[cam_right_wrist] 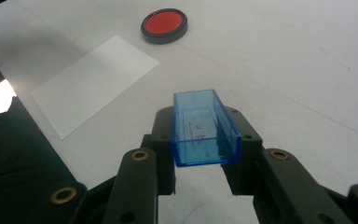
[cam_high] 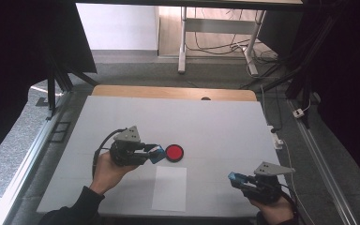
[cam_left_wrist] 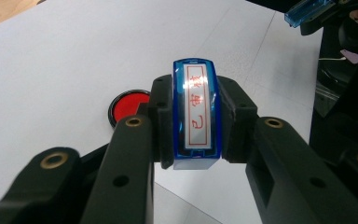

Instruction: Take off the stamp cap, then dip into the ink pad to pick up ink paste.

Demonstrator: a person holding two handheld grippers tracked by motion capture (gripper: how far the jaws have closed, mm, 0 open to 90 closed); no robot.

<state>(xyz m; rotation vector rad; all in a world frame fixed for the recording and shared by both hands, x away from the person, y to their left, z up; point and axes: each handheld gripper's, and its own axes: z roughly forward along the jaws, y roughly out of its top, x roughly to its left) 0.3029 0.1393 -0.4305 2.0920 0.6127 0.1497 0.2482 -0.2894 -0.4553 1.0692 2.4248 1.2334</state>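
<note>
My left gripper point(cam_high: 155, 153) is shut on a blue stamp point(cam_left_wrist: 195, 112) whose white label bears red characters. It hovers just left of a round red ink pad point(cam_high: 174, 153) in a black case on the white table. My right gripper point(cam_high: 235, 178) is shut on the stamp's clear blue cap point(cam_right_wrist: 203, 128), open side up, near the table's front right. A white sheet of paper point(cam_high: 169, 188) lies between the two hands. The ink pad point(cam_right_wrist: 164, 24) and the paper point(cam_right_wrist: 93, 79) lie beyond the cap in the right gripper view, and the ink pad point(cam_left_wrist: 128, 105) peeks out behind the left jaw in the left gripper view.
The white table top point(cam_high: 215, 126) has a wooden strip point(cam_high: 173, 92) along its far edge. Aluminium rails point(cam_high: 28, 159) run along both sides. Cables and a power strip point(cam_high: 276, 136) lie at the right edge. Desk legs point(cam_high: 183, 42) stand beyond the table.
</note>
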